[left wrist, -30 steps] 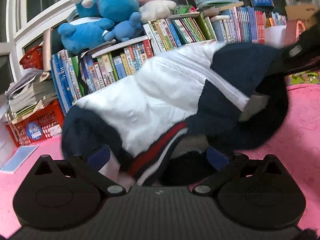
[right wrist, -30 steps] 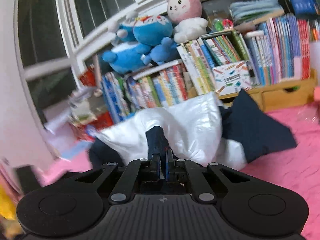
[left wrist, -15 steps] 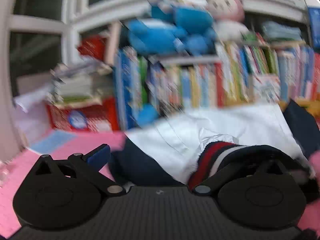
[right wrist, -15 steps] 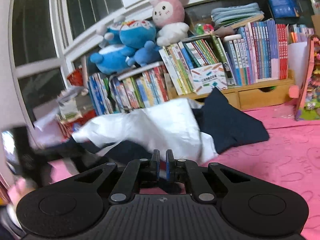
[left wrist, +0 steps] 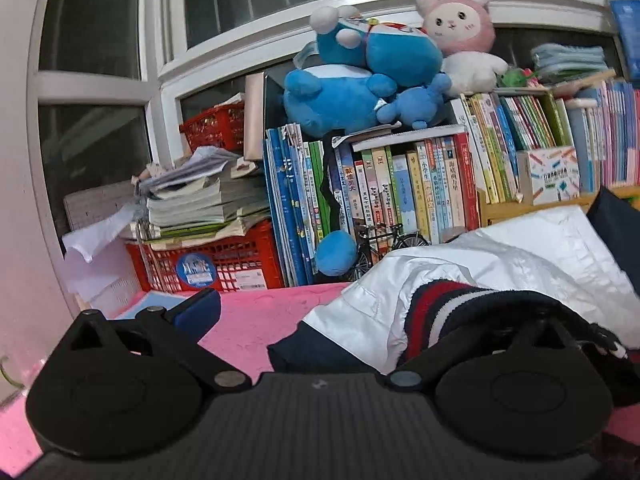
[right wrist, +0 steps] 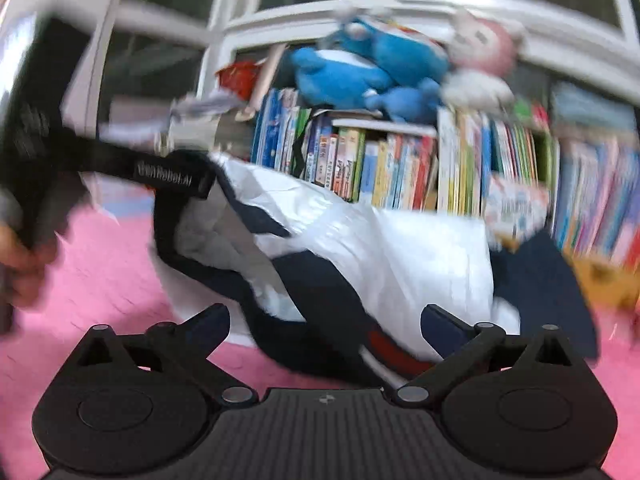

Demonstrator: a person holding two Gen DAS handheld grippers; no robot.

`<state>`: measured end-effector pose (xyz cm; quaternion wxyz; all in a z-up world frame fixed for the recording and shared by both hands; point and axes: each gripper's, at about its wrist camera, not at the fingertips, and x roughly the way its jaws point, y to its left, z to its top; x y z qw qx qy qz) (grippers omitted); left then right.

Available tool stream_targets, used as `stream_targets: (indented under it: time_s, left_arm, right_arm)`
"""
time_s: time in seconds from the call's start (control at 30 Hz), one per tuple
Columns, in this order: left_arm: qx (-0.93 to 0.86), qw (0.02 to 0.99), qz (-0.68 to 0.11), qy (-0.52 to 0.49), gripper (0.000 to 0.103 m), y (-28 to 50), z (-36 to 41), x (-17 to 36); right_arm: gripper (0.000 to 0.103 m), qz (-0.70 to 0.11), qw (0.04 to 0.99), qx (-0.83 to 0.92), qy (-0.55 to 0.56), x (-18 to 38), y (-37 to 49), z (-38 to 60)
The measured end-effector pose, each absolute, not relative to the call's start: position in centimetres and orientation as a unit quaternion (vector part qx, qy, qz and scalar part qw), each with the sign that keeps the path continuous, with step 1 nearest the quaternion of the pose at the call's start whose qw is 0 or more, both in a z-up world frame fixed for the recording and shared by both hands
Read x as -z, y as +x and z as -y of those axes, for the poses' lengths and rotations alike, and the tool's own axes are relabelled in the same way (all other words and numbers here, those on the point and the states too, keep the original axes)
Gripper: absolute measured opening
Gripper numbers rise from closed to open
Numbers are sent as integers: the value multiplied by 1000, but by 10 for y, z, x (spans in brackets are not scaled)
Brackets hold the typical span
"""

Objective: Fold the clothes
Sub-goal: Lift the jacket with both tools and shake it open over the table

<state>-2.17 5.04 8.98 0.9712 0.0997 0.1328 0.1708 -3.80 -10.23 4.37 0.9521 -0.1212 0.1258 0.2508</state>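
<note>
Left wrist view: we see the left gripper (left wrist: 356, 316) with jaws spread wide, its left blue pad over the pink mat (left wrist: 256, 316), its right finger buried under the jacket's (left wrist: 520, 264) striped navy-red-white cuff, so we can't tell if the pad presses cloth. Jacket, white with navy panels, lies crumpled in the lower right of frame, long axis running from lower centre up toward the right edge, striped cuff end nearest the camera. Behind it, upper half of frame, a bookshelf (left wrist: 400, 192) with blue plush toys (left wrist: 360, 80) on top and a red crate (left wrist: 208, 264) at left. Right wrist view, blurred: right gripper (right wrist: 326, 326) has just been opening, jaws now wide, jacket folds lying between the pads but not pinched. Jacket spans mid-frame left to right. At the left edge a hand (right wrist: 20, 264) holds the other gripper, whose black finger reaches the jacket's navy edge.
</note>
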Motion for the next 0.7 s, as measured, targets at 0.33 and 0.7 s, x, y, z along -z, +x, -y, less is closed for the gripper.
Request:
stream_targets:
  time_s: [0.33, 0.7]
  left_arm:
    - [-189, 964, -176, 57, 103, -27, -95, -77]
    - [-205, 968, -123, 80, 103, -74, -111, -108]
  right_arm:
    - [103, -126, 983, -67, -115, -53, 7, 160]
    - [103, -90, 992, -72, -58, -90, -44, 243]
